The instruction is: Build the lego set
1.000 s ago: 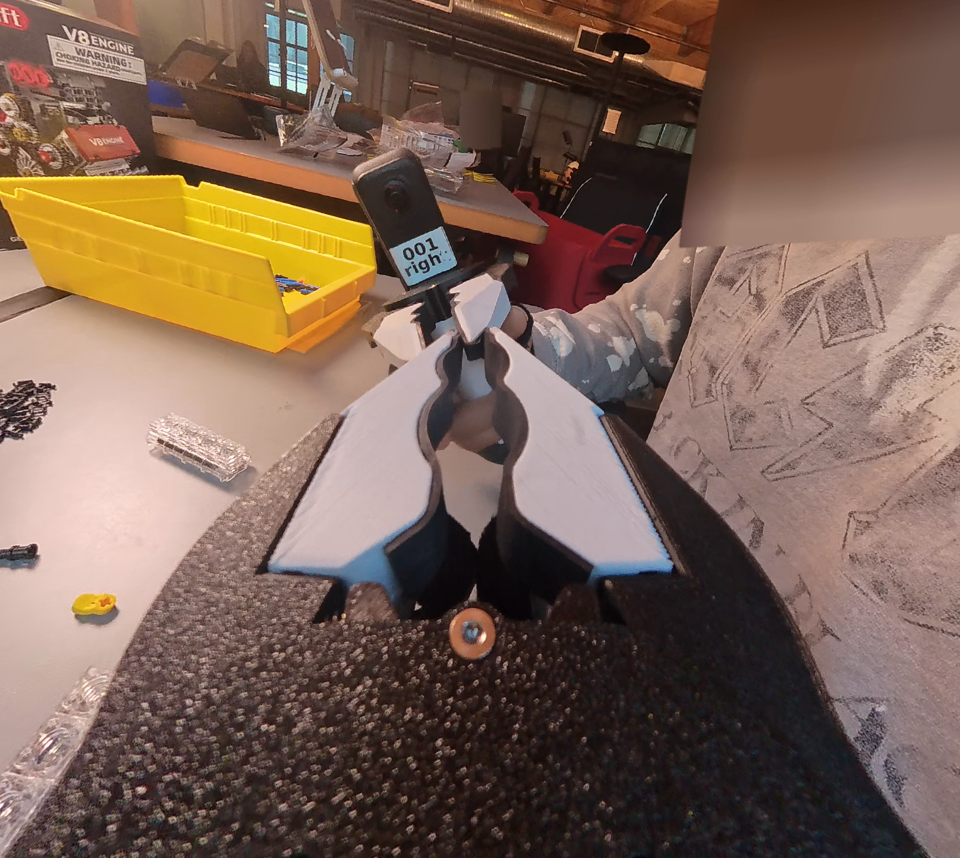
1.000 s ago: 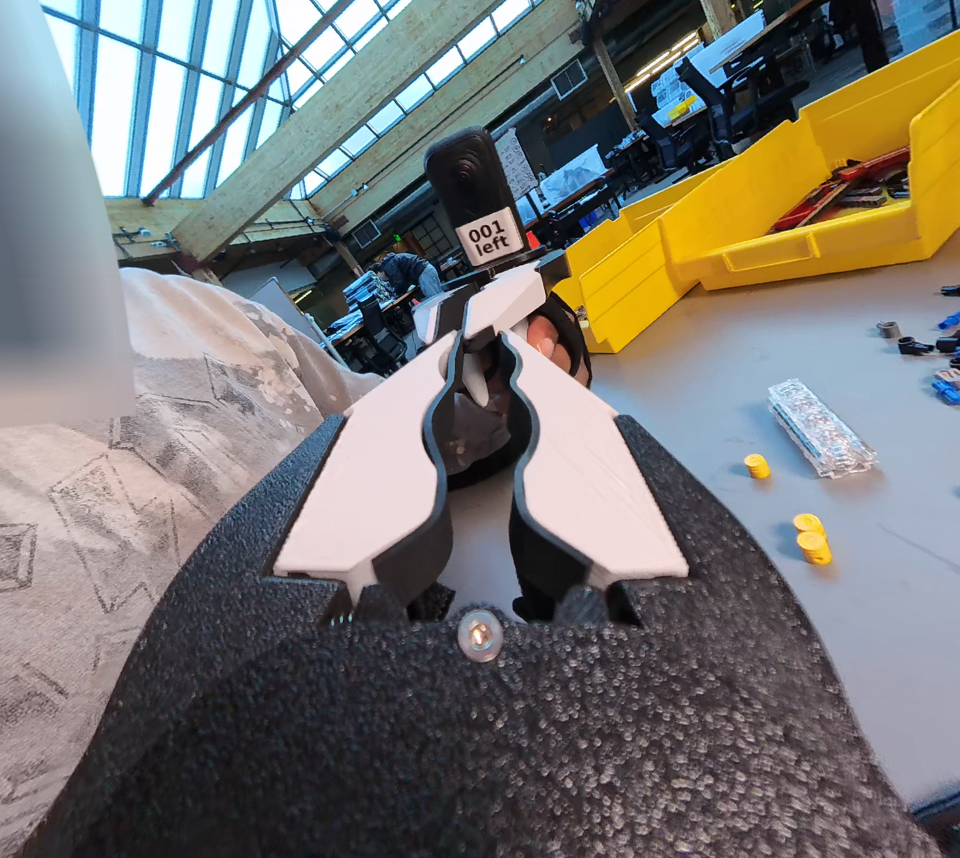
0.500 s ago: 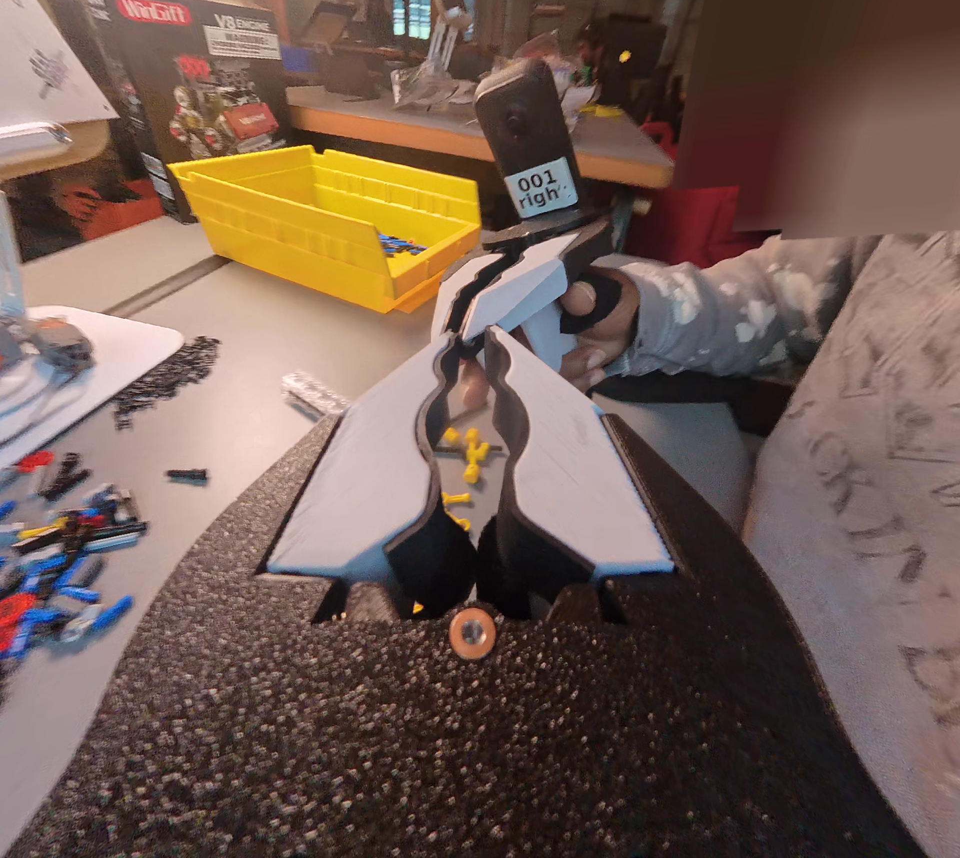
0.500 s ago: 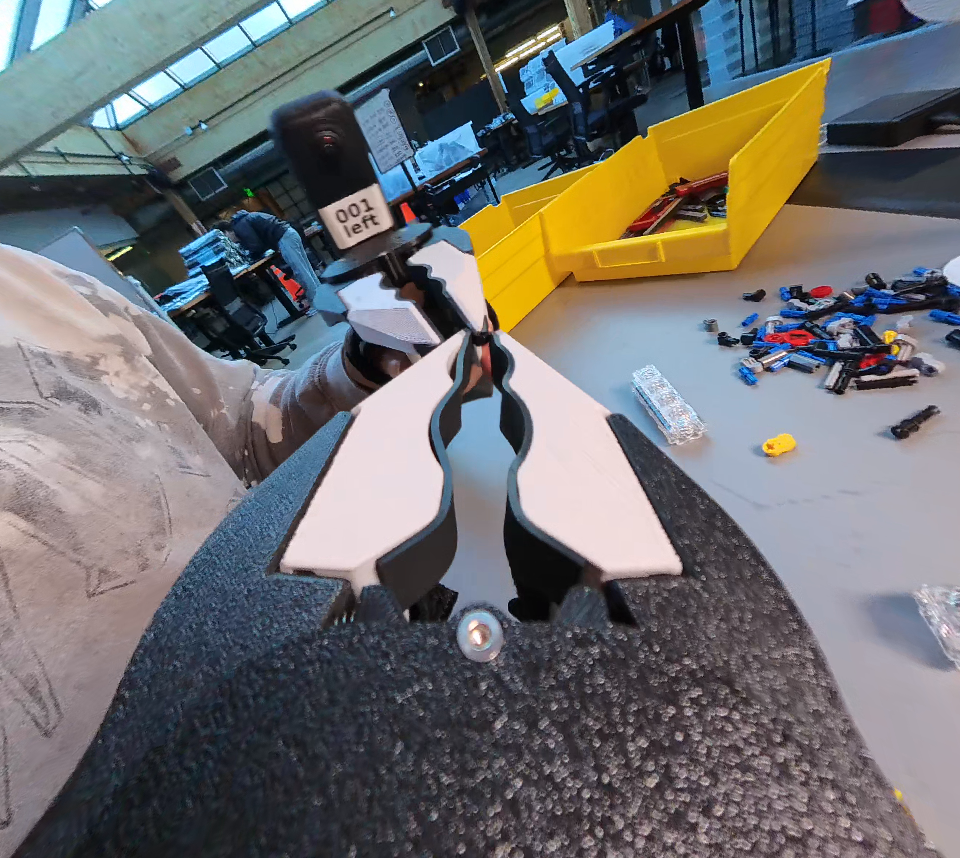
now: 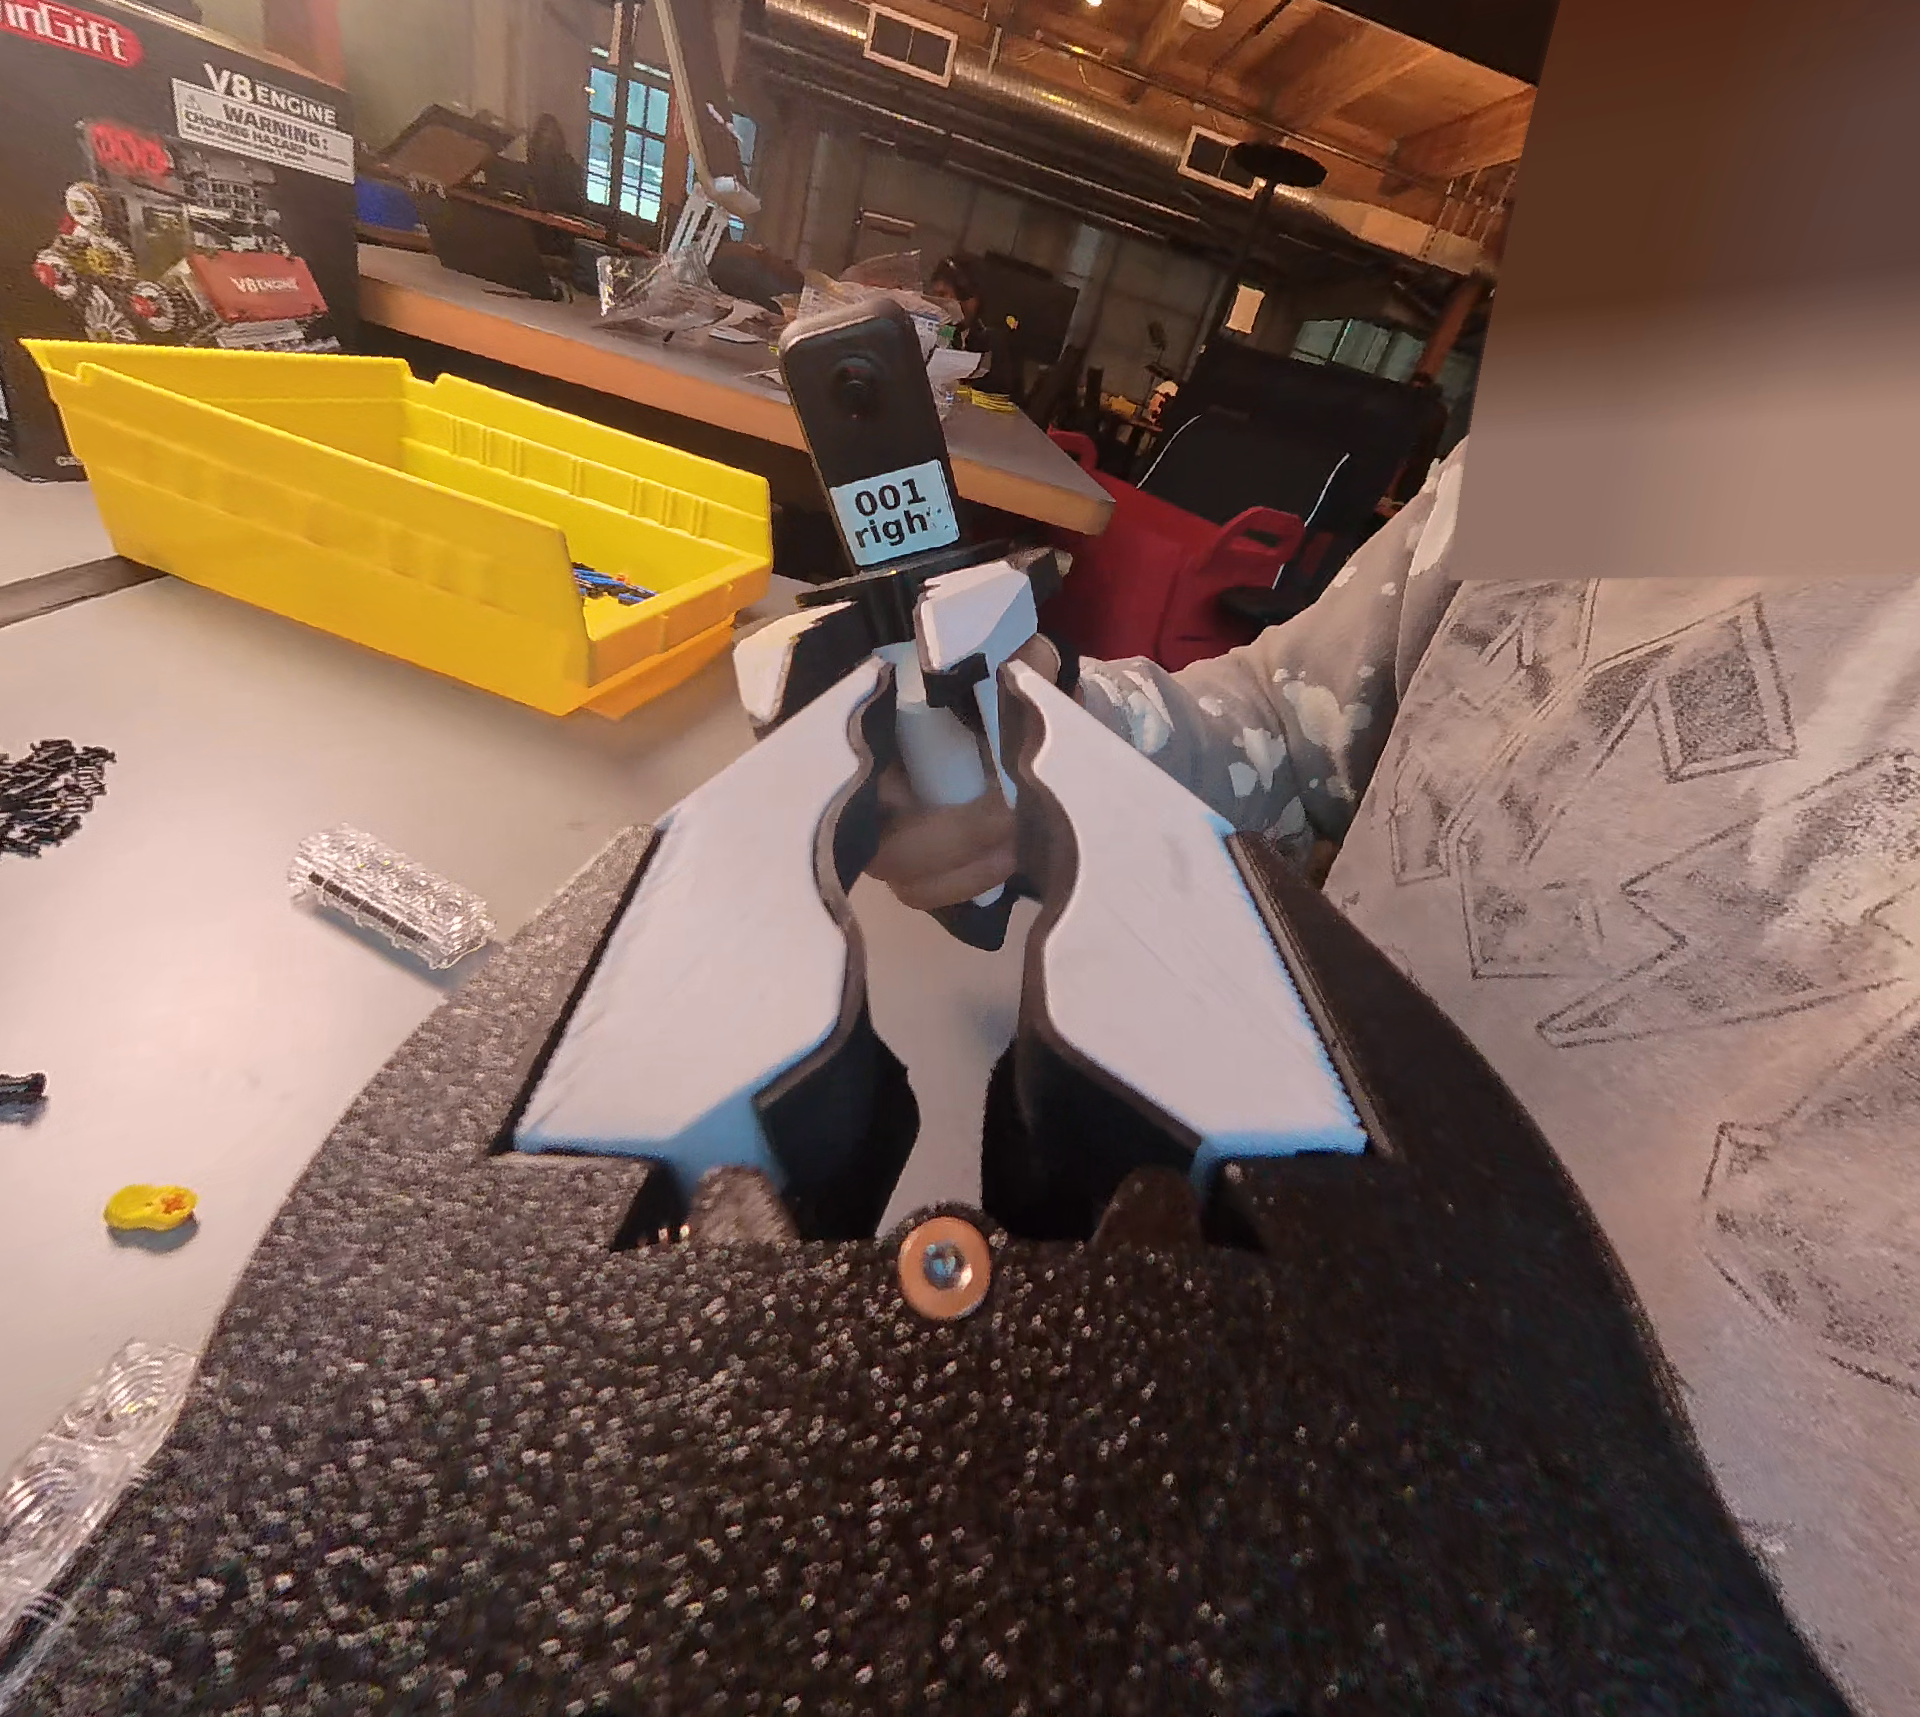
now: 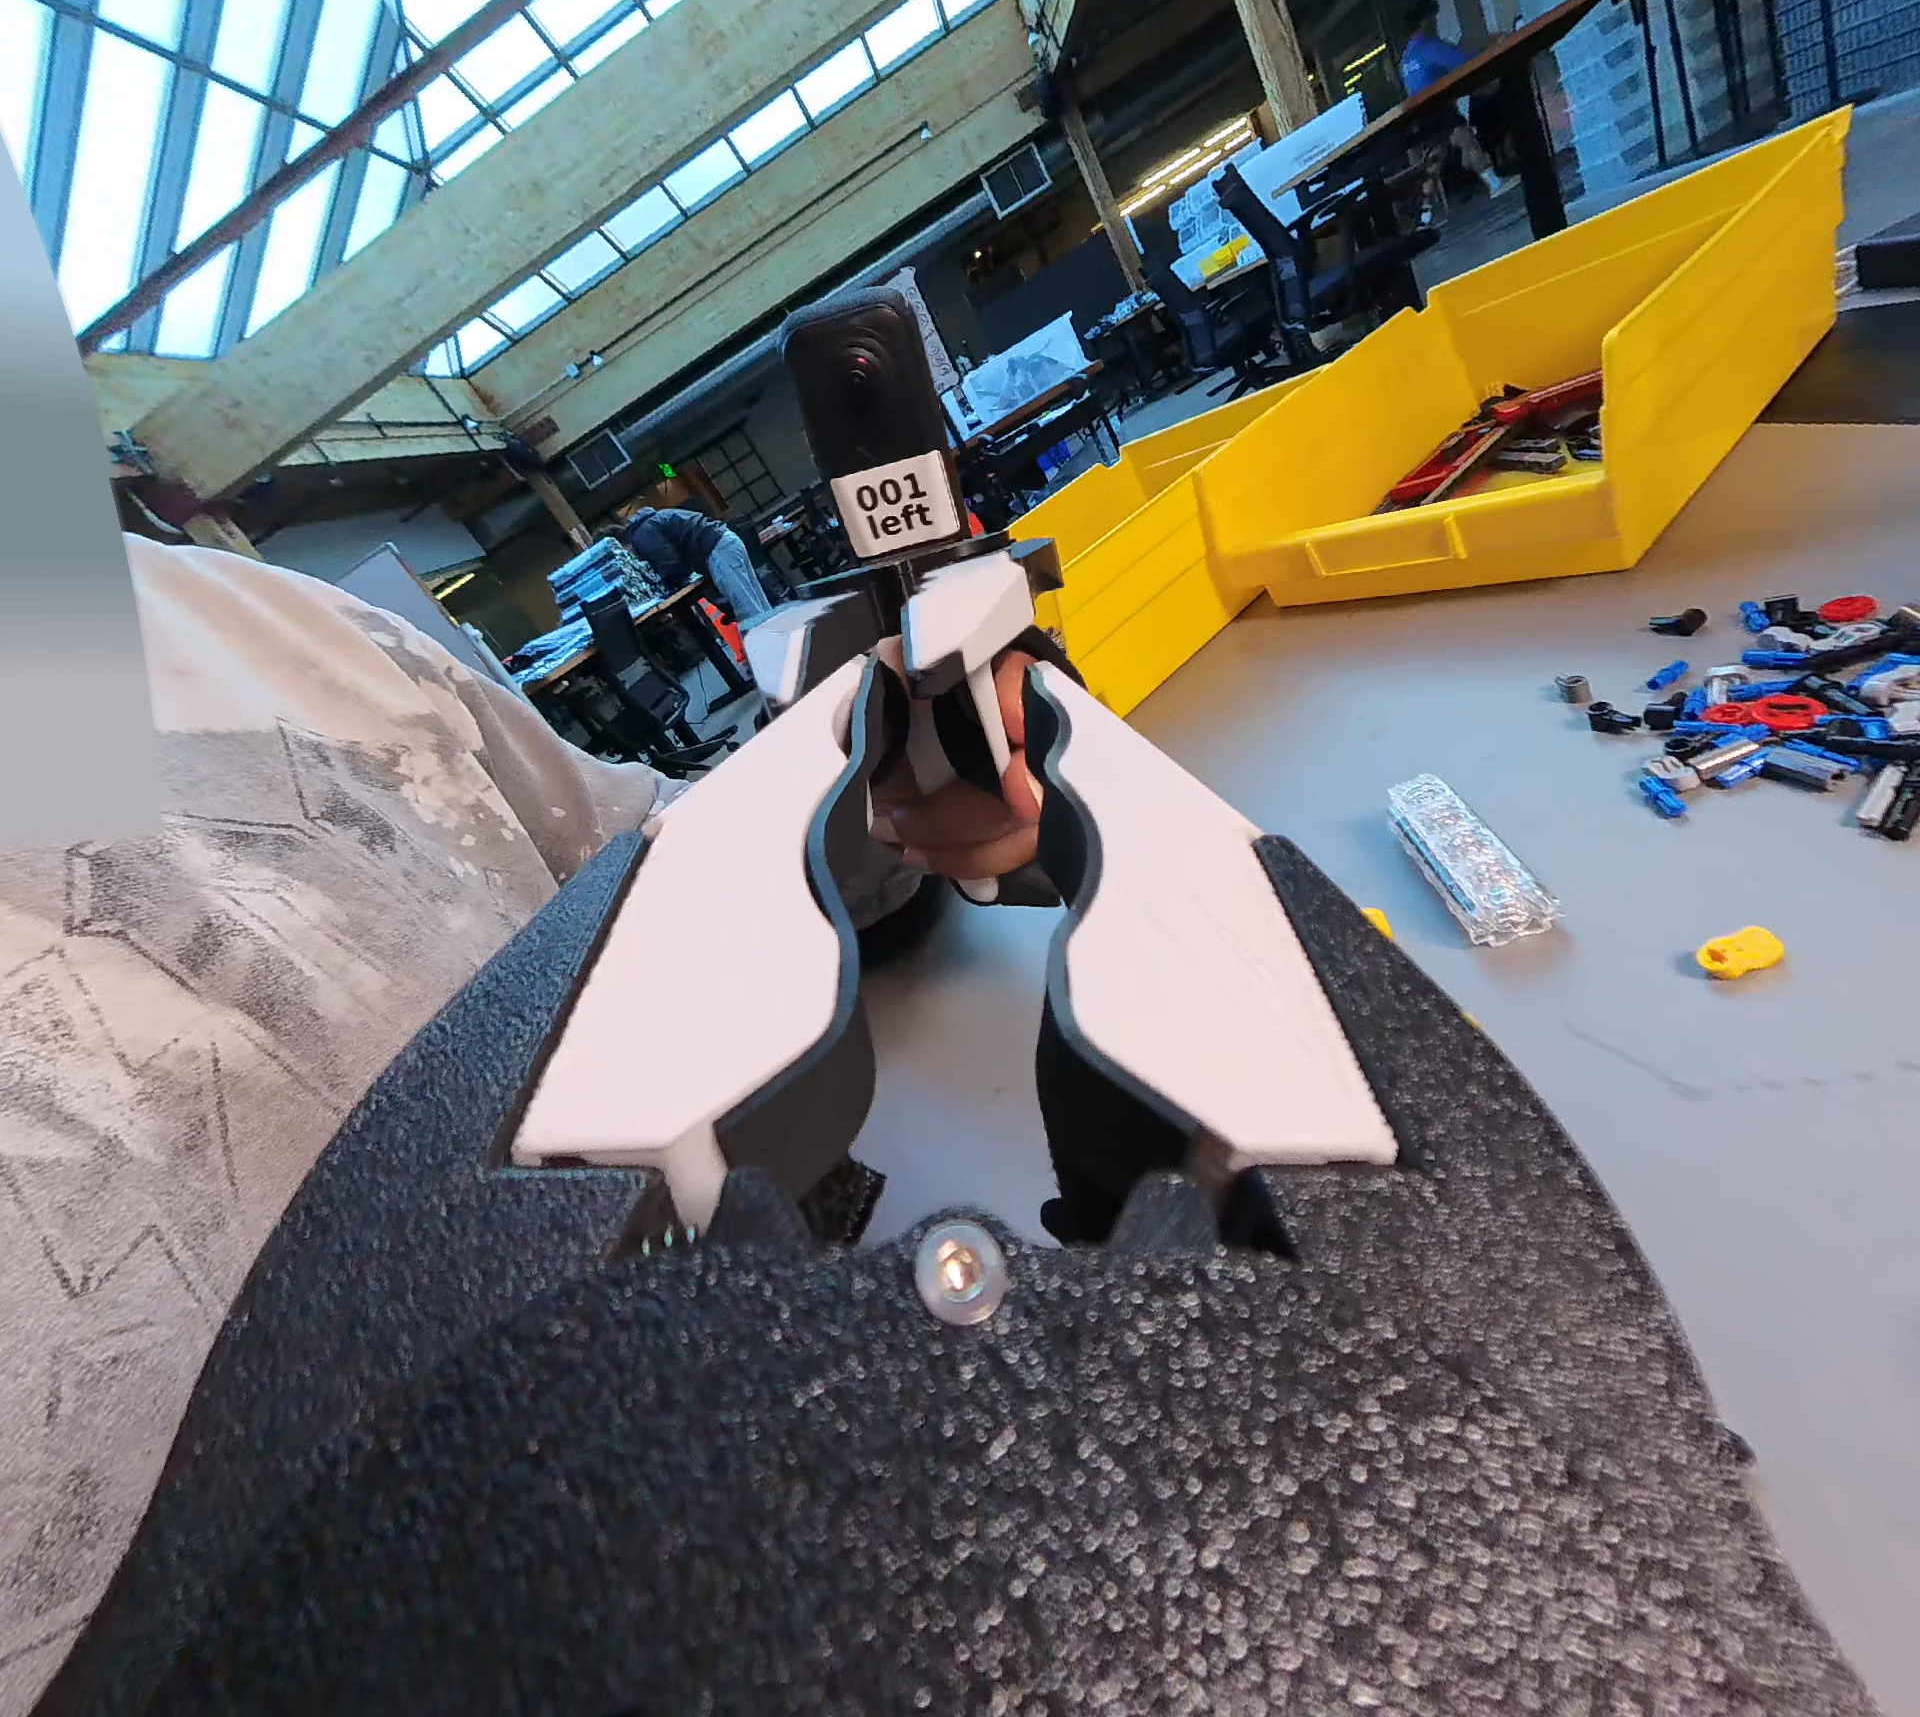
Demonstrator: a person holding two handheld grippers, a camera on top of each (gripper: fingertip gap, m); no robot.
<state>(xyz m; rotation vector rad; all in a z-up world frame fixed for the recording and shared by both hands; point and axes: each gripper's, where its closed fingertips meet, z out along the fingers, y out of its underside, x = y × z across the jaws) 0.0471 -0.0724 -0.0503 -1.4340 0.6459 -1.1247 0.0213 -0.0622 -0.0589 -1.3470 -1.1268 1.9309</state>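
Left hand-held gripper [image 5: 948, 680]: raised above the grey table [image 5: 260, 836], its two white fingers parted by a moderate gap at the tips, nothing between them.
Right hand-held gripper [image 6: 951, 680]: also held up off the table, fingers parted about as far, holding nothing.
Facing: the two point at each other; each view shows the other hand-held gripper at centre frame, just past its own fingertips, with a black camera standing on top and a hand wrapped round the grip.
Nearest thing, left: a clear ribbed plastic packet [image 5: 390, 898] at left of the frame, lying flat on the table, long axis running from upper left to lower right; a small yellow piece [image 5: 151, 1208] sits lower left, apart from it.
Nearest thing, right: what looks like the same clear packet [image 6: 1470, 857] at right of centre, with the yellow piece [image 6: 1738, 952] just beyond its lower end.
Loose parts: a scatter of blue, red, black and grey building pieces [image 6: 1787, 732] at the right edge of the right wrist view.
Bins: a yellow bin [image 5: 416, 514] at upper left in the left wrist view; two yellow bins [image 6: 1558, 462] at upper right in the right wrist view, one with red and dark parts inside.
Person: patterned grey sleeve and torso beside both hand-held grippers.
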